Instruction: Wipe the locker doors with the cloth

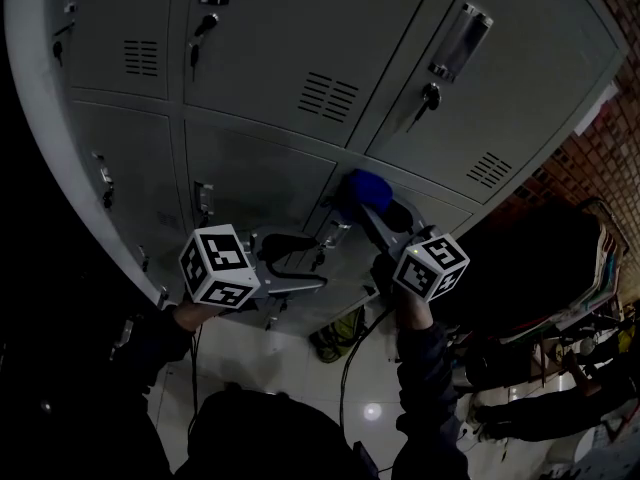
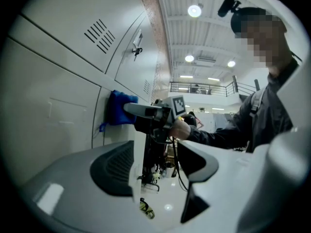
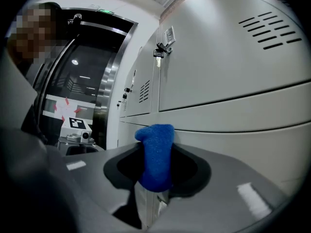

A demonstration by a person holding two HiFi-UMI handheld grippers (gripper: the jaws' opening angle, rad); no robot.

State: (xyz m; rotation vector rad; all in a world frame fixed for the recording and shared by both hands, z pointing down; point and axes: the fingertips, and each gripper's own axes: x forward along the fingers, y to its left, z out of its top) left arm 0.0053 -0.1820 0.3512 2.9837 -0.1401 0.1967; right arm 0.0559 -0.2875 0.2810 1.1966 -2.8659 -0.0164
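1. My right gripper (image 3: pixel 155 171) clamps the fuzzy blue cloth (image 3: pixel 155 154), and the wad sticks out past the jaws so fabric, not plastic, meets the grey metal locker doors (image 1: pixel 255 178).
2. The cloth presses against the locker face near a seam.
3. My left gripper (image 2: pixel 160 178) has its jaws apart and empty, and hangs spare beside the lockers.

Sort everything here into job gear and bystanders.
Job: blue fuzzy cloth, right gripper clamped on it, grey metal locker doors.
Bystanders: empty open left gripper, key in a door lock, red brick wall, glossy white floor.
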